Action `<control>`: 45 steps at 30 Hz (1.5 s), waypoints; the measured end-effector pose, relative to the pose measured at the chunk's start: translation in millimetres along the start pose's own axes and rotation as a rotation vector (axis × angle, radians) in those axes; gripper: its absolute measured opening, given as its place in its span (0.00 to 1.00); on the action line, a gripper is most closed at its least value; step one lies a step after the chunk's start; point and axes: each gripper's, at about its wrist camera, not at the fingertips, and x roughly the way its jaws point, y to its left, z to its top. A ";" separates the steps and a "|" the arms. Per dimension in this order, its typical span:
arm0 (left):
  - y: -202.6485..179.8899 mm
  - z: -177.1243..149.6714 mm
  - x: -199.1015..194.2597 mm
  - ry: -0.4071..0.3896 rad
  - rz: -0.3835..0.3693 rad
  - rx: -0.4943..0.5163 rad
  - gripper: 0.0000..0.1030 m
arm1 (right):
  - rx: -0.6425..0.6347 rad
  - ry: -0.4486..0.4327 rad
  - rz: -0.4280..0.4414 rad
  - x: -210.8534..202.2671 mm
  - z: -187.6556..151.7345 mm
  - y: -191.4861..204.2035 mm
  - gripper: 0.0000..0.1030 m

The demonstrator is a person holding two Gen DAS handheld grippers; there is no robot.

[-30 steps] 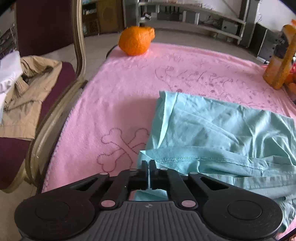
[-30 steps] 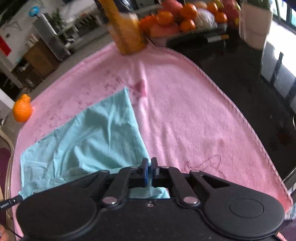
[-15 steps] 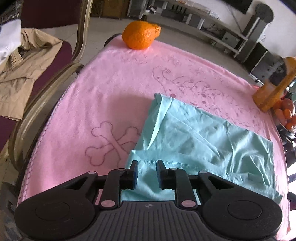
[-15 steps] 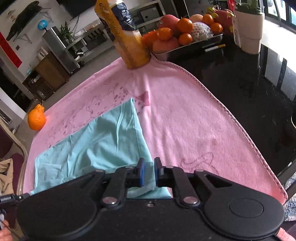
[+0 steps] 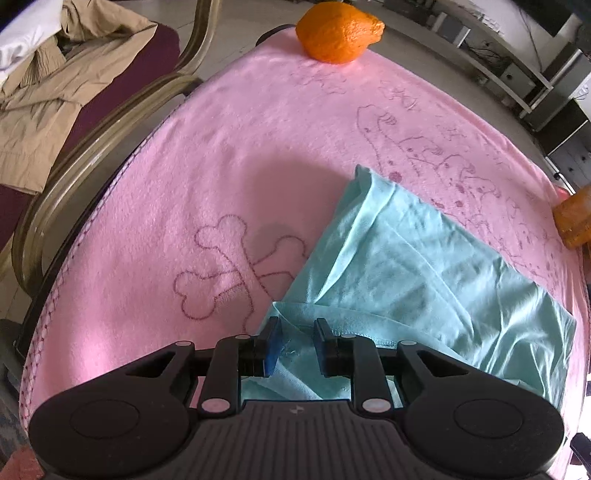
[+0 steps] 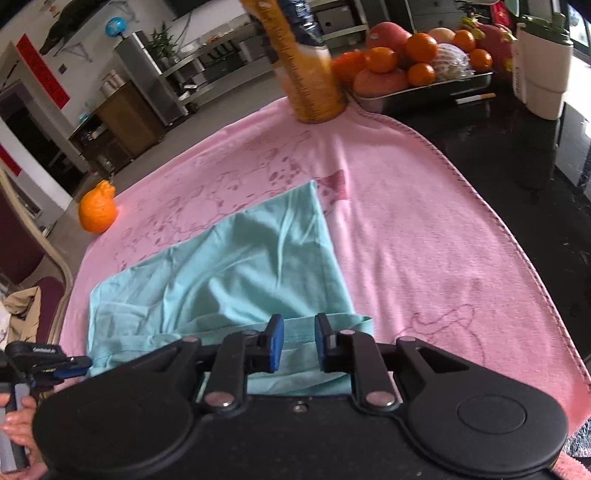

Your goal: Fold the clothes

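Item: teal garment (image 5: 424, 266), lying doubled over on pink towel (image 5: 240, 147) covering table; hemmed edge nearest tongs, so likely mid-fold.
Left tongs (image 5: 295, 338): spread apart, nothing held, over hem's left corner.
Right tongs (image 6: 298, 338): spread apart, nothing held, over right corner.
Left view only: coat on chair (image 5: 48, 92).
Right view only: fruit tray (image 6: 424, 92), bottle (image 6: 306, 74).
Both: orange (image 5: 338, 31).

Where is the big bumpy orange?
The orange sits alone at the far edge of the pink blanket, beyond the folded teal garment; in the right wrist view it is far left.
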 end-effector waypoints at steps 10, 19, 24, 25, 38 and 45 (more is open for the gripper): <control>-6.9 -23.4 -30.4 -0.111 0.035 0.126 0.04 | 0.026 -0.002 -0.020 0.8 2.1 -7.7 0.19; 4.8 -91.9 -86.9 -0.218 0.026 0.372 0.03 | 0.095 -0.010 -0.062 -2.8 2.8 -32.1 0.19; 16.9 -120.5 -80.4 -0.130 0.080 0.430 0.06 | 0.102 0.010 -0.083 -3.4 -0.9 -39.8 0.25; 19.4 -120.5 -84.3 -0.144 0.071 0.419 0.09 | 0.095 0.010 -0.086 -3.9 -1.6 -39.4 0.26; 11.2 -85.1 -58.3 -0.113 0.036 0.302 0.29 | 0.101 0.019 -0.059 -1.1 -0.1 -39.6 0.32; -8.9 -76.8 -56.3 -0.173 0.084 0.361 0.26 | 0.096 0.017 -0.051 -0.6 0.5 -37.2 0.33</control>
